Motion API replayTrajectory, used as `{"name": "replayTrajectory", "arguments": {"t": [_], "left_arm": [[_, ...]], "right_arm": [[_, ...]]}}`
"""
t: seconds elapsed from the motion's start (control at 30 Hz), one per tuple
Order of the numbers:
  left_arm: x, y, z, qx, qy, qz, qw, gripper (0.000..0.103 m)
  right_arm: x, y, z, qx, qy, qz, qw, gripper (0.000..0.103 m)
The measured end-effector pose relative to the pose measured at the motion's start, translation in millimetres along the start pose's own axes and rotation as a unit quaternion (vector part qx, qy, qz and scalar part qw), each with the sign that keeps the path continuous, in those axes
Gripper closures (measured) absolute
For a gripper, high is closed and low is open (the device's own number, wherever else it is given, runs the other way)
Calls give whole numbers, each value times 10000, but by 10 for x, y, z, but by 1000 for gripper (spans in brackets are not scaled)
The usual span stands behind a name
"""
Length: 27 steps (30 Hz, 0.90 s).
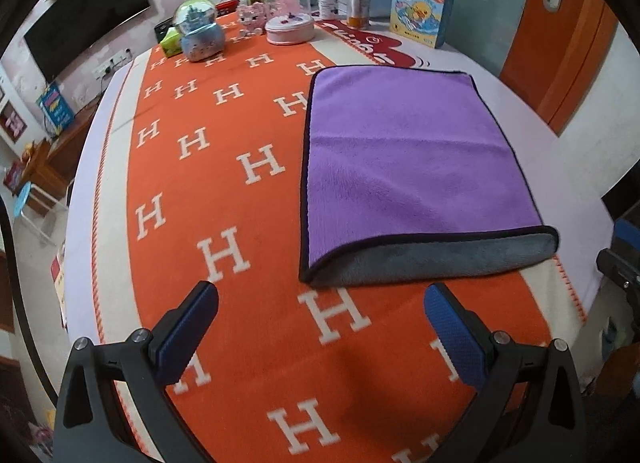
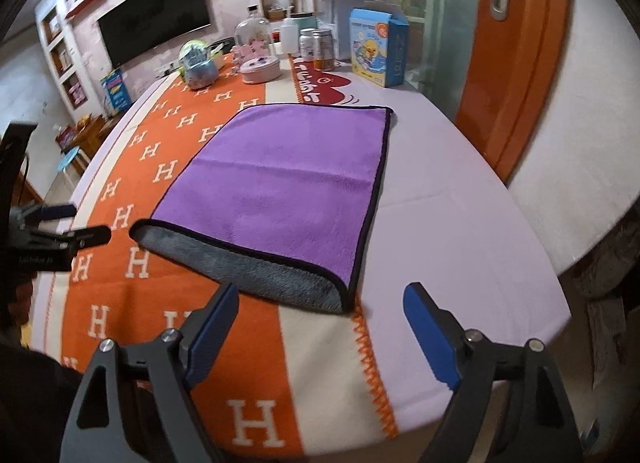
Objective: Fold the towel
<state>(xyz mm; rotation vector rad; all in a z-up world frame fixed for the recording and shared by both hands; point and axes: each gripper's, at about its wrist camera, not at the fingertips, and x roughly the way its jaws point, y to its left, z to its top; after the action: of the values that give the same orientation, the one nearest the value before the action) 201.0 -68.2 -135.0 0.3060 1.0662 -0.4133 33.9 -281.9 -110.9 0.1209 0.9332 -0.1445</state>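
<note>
Purple towel (image 1: 400, 159) lies folded in half on the bench (image 2: 460, 231), grey underside showing at near edge, partly over an orange H-print blanket (image 1: 224, 191). Left gripper (image 1: 320, 319) & right gripper (image 2: 320, 311) hover just short of that edge, fingers (image 2: 216, 327) spread wide, holding nothing. Duck-print box (image 2: 374, 47) & snow globe (image 1: 198, 35) stand at far end w/ jars.

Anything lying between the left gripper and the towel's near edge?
No object: in the left wrist view only bare orange blanket with white H letters lies between the open left gripper and the purple towel.
</note>
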Motion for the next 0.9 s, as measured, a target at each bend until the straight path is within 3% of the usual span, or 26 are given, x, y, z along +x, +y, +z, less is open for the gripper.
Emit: {"name": "replayTrajectory", "arguments": {"t": [0.2, 0.4, 0.7, 0.9], "left_arm": [[261, 4, 107, 116, 48, 53, 9999, 2], [515, 42, 157, 50, 232, 4, 9997, 2], [769, 6, 163, 121, 454, -34, 9989, 9], [813, -30, 156, 117, 492, -115, 9987, 19]], "right_arm": [[245, -63, -27, -305, 50, 146, 9994, 22], [544, -133, -96, -340, 345, 242, 9985, 33], [732, -152, -118, -395, 594, 349, 9968, 55], [766, -131, -105, -472, 630, 449, 9959, 71]]}}
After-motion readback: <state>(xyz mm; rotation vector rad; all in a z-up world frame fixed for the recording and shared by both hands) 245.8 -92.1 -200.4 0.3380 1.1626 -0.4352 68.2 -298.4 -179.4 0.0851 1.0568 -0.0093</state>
